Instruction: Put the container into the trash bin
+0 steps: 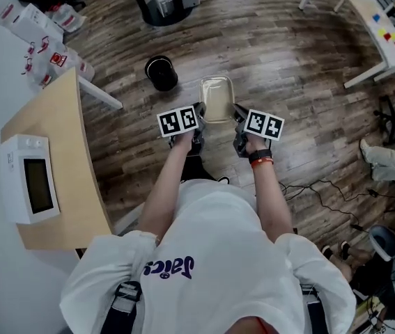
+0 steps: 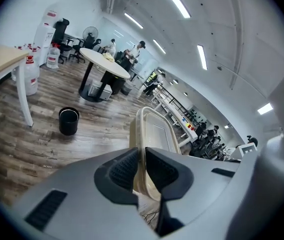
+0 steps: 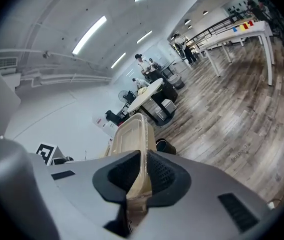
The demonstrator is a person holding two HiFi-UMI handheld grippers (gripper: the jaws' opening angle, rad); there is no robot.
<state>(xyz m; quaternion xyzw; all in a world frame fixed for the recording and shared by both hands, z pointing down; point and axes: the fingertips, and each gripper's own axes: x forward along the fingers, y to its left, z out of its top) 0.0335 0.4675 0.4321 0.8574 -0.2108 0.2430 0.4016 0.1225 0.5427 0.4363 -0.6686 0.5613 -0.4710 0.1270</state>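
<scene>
The left gripper (image 2: pixel 140 168) pinched the left rim of the translucent container (image 2: pixel 154 131), pads pressed on the thin edge. The right gripper (image 3: pixel 143 171) clamped the opposite rim the same way. Between them the container hung in the air above the wooden floor (image 1: pixel 288 61). The black trash bin (image 1: pixel 161 73) stood on the floor a little farther off, to the left. Nearer on the left, a tan table (image 1: pixel 51 152) bore a white microwave (image 1: pixel 26 179).

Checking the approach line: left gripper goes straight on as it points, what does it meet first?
Probably bare wooden floor, past the container the left gripper grips; trash bin sits left of that line. Depth unclear.
</scene>
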